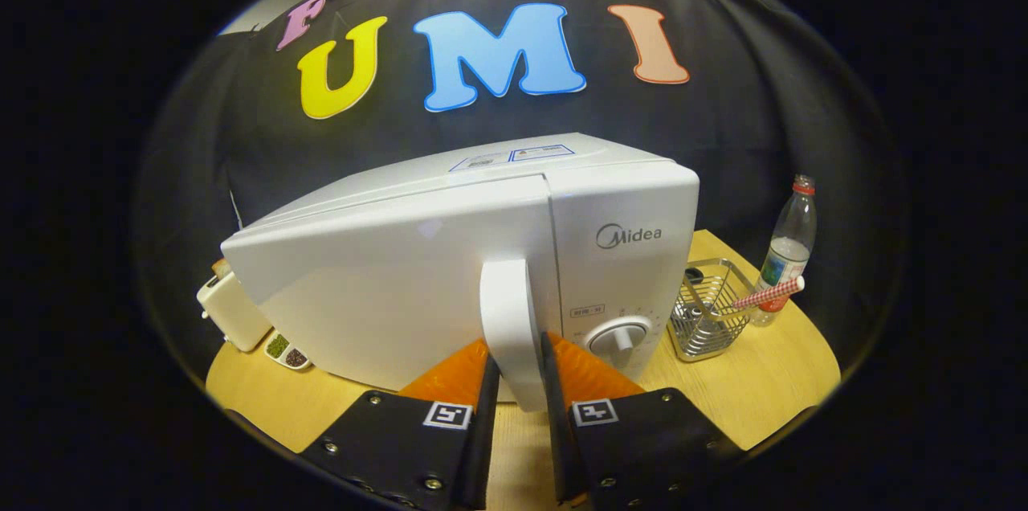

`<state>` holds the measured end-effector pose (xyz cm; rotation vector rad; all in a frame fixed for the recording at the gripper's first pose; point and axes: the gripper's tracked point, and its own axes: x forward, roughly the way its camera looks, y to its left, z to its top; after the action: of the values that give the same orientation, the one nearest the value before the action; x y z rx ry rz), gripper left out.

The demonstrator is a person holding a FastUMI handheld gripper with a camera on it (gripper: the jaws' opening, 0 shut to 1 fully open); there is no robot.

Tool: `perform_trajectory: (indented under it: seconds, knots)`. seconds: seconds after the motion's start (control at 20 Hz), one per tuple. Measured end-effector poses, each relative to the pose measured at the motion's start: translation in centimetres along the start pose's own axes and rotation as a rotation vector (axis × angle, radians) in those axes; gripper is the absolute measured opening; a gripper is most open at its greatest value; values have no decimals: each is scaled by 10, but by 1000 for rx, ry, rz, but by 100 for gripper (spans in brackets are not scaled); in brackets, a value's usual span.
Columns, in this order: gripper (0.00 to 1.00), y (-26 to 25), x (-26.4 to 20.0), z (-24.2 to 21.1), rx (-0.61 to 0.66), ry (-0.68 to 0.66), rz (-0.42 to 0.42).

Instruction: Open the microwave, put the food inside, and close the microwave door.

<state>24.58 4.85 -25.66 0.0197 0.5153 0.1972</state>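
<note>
A white microwave (626, 198) stands on the wooden table (771, 390). Its door (385, 294) is swung partly out toward me, away from the body. The door's upright white handle (512, 326) stands between my two fingers, and my gripper (520, 366) is shut on it, one finger pressing each side. To the right of the handle sits the control panel with a round dial (620, 337). The microwave's inside is hidden behind the door.
A cream toaster (233, 310) with bread in it stands left of the microwave, with a small dish of dark and green bits (287, 353) beside it. To the right are a wire basket (711, 310), a red-checked stick (768, 294) and a clear bottle (791, 246).
</note>
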Motion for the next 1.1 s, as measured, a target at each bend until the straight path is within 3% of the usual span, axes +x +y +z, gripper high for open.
perform_trajectory:
  seconds: [0.1,0.25,0.65,0.85,1.1]
  knots:
    - [12,-2,-2,0,-77,-7,-35]
    - [12,-1,-4,-2,-48,20,-29]
    - [12,21,-68,-34,-85,51,-14]
    - [23,44,-102,-49,-89,74,27]
    - [24,70,-135,-62,-177,63,43]
